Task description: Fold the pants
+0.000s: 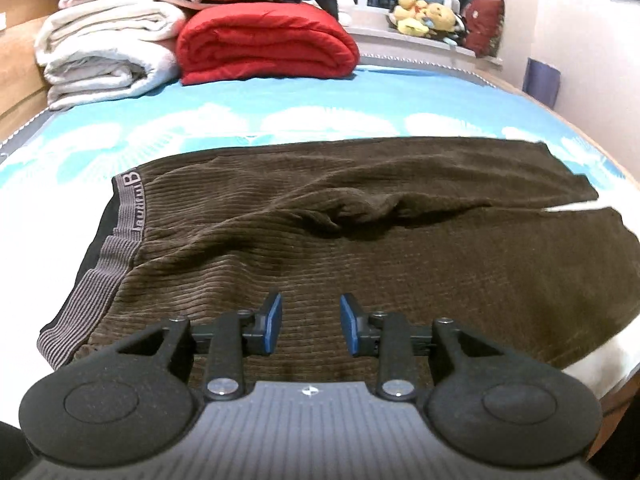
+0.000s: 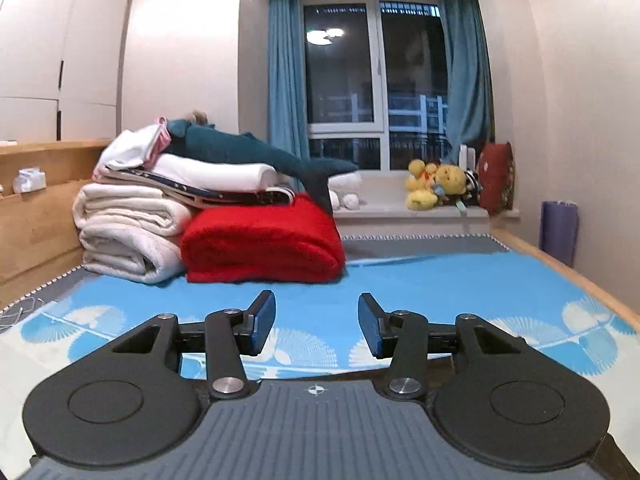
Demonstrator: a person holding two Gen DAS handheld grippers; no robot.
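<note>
Brown corduroy pants (image 1: 360, 240) lie spread across the blue patterned bed sheet (image 1: 280, 116) in the left wrist view, with the grey striped waistband (image 1: 108, 264) at the left and the legs running right. My left gripper (image 1: 310, 324) is open and empty, hovering over the near edge of the pants. My right gripper (image 2: 316, 324) is open and empty above the blue sheet (image 2: 440, 280). Only a thin dark strip of the pants (image 2: 440, 362) shows under it in the right wrist view.
A folded red blanket (image 1: 268, 40) and stacked white bedding (image 1: 104, 48) sit at the far left of the bed, also seen in the right wrist view as the red blanket (image 2: 264, 240). Plush toys (image 2: 436, 184) sit on the windowsill. A wooden headboard (image 2: 36, 216) stands left.
</note>
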